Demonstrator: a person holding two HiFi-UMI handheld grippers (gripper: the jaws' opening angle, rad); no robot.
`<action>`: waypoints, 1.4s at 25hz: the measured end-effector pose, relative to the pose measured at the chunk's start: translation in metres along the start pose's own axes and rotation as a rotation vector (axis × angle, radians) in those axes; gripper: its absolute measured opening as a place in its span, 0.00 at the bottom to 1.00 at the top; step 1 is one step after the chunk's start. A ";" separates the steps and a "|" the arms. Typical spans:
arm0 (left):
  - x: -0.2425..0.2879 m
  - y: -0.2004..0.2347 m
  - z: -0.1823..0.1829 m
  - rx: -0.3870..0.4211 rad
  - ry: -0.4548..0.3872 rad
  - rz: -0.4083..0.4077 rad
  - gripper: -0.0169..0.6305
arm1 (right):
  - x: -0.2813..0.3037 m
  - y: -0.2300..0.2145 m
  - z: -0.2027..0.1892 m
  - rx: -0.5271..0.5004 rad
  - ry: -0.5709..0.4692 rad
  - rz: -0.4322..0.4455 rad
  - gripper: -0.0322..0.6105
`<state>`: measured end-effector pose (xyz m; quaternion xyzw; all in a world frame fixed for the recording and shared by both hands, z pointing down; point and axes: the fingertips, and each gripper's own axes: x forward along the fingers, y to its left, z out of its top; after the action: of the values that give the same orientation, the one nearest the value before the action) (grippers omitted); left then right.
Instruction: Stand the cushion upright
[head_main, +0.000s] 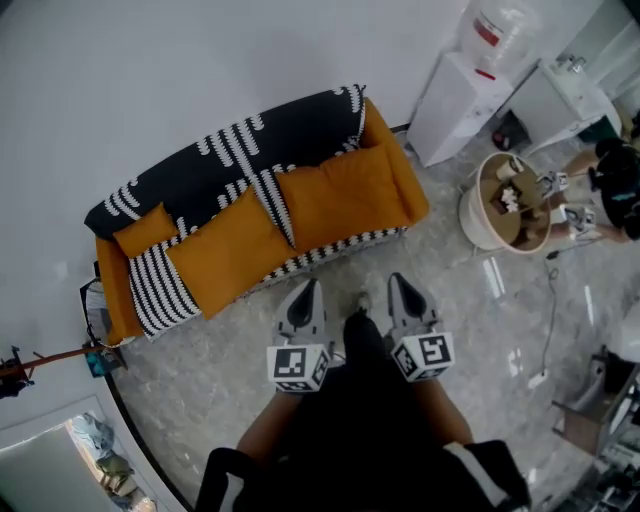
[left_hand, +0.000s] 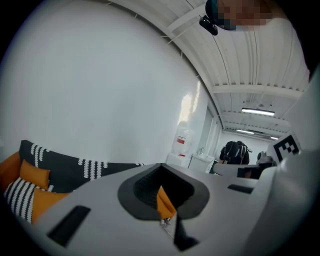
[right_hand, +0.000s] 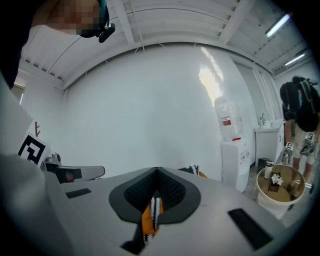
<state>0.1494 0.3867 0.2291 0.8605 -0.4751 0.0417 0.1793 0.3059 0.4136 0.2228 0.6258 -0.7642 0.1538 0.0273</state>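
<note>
An orange sofa (head_main: 400, 180) with a black-and-white patterned throw (head_main: 240, 150) stands against the wall. A small orange cushion (head_main: 145, 230) lies at its left end, beside a striped cushion (head_main: 160, 290); it also shows at the left edge of the left gripper view (left_hand: 34, 175). My left gripper (head_main: 308, 288) and right gripper (head_main: 400, 282) hover side by side over the floor just in front of the sofa, pointing at it. Both are shut with nothing between the jaws, as the left gripper view (left_hand: 161, 172) and right gripper view (right_hand: 157, 172) show. Neither touches a cushion.
A white water dispenser (head_main: 455, 100) stands right of the sofa. A round white tub (head_main: 475, 215) holding small items sits on the floor further right, with a person (head_main: 615, 185) beside it. A cable (head_main: 552, 310) runs across the grey floor.
</note>
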 end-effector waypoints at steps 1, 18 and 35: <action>0.013 -0.001 0.003 -0.001 -0.003 0.013 0.01 | 0.009 -0.010 0.004 0.000 0.002 0.013 0.04; 0.161 0.023 0.030 -0.033 0.016 0.211 0.01 | 0.158 -0.128 0.036 -0.010 0.091 0.130 0.04; 0.268 0.139 0.041 -0.079 0.088 0.178 0.01 | 0.312 -0.137 0.023 -0.006 0.173 0.066 0.04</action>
<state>0.1760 0.0896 0.2929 0.8045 -0.5425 0.0761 0.2294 0.3747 0.0888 0.3019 0.5846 -0.7796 0.2057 0.0900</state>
